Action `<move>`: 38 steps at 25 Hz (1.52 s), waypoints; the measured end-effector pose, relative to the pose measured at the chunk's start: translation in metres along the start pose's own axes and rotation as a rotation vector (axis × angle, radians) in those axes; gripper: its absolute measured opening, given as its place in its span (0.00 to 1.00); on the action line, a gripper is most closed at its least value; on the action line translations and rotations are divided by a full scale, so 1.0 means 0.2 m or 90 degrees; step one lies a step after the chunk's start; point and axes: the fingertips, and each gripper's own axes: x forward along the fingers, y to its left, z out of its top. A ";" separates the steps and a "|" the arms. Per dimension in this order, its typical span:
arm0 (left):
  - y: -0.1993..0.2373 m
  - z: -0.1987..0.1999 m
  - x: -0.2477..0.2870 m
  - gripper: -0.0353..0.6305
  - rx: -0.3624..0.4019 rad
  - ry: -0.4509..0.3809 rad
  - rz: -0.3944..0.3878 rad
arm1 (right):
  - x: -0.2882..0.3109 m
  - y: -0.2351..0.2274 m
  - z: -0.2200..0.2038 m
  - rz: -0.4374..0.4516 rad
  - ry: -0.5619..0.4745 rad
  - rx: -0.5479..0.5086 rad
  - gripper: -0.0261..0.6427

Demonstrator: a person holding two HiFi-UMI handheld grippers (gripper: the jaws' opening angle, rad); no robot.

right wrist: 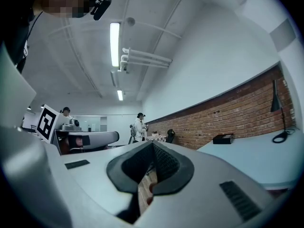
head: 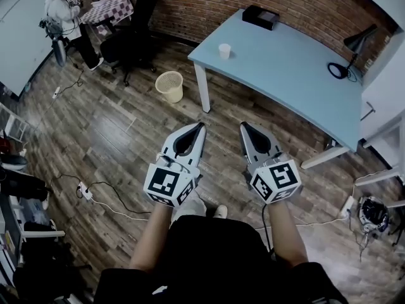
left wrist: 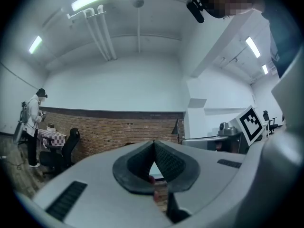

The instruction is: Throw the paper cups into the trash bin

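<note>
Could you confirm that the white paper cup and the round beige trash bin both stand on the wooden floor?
Not quite: the head view shows the white paper cup standing on the pale blue table; the round beige trash bin does stand on the wooden floor.

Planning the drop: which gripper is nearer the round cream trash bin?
Left. In the head view the left gripper is below-right of the round cream trash bin; the right gripper is farther right.
</note>
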 end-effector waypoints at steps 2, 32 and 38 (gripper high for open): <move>0.02 -0.01 0.01 0.06 -0.003 0.003 0.002 | 0.02 -0.01 -0.01 0.002 0.002 0.003 0.05; 0.76 -0.08 0.47 0.06 -0.019 0.013 0.001 | 0.85 -0.26 -0.05 -0.023 0.029 -0.005 0.05; 0.95 -0.09 0.55 0.06 -0.028 0.012 -0.007 | 1.05 -0.29 -0.09 -0.037 0.044 -0.007 0.05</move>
